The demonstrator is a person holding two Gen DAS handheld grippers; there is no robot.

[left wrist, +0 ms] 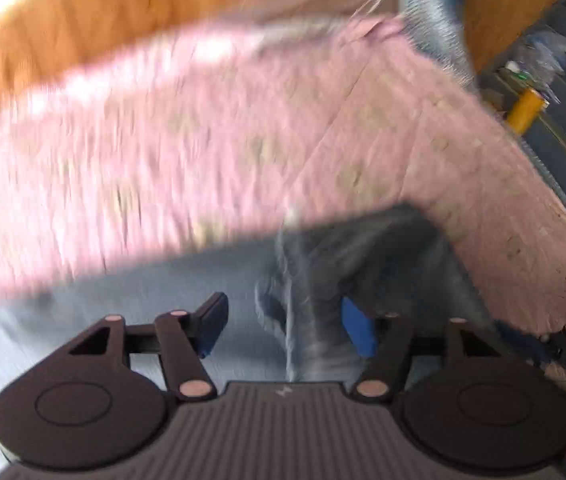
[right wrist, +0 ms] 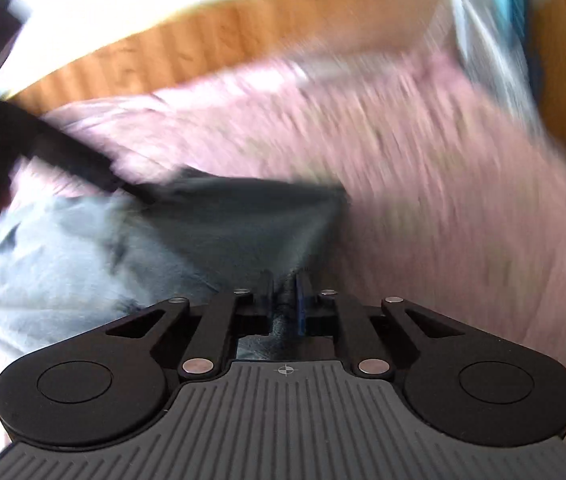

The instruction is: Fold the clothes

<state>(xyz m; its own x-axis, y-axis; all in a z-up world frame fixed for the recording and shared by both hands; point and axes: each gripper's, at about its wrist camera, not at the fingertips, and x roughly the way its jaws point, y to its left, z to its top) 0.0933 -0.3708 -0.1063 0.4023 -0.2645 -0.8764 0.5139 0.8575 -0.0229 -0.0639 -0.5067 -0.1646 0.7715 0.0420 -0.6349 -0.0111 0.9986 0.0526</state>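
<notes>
A grey-blue garment [left wrist: 187, 280] lies on a pink patterned bedspread [left wrist: 203, 140]. In the left wrist view my left gripper [left wrist: 285, 326] is open, its blue pads spread apart just above a raised crease of the garment. In the right wrist view my right gripper [right wrist: 287, 300] is shut on a corner of the grey-blue garment [right wrist: 211, 240], which stretches taut away from the jaws. The left gripper's dark arm [right wrist: 71, 160] shows at the upper left of that view. Both views are motion-blurred.
A wooden headboard [left wrist: 123, 12] runs behind the pink bedspread [right wrist: 423, 168]. A yellow object [left wrist: 527, 108] and clutter sit on the floor at the right. Striped fabric [left wrist: 435, 20] hangs at the top right.
</notes>
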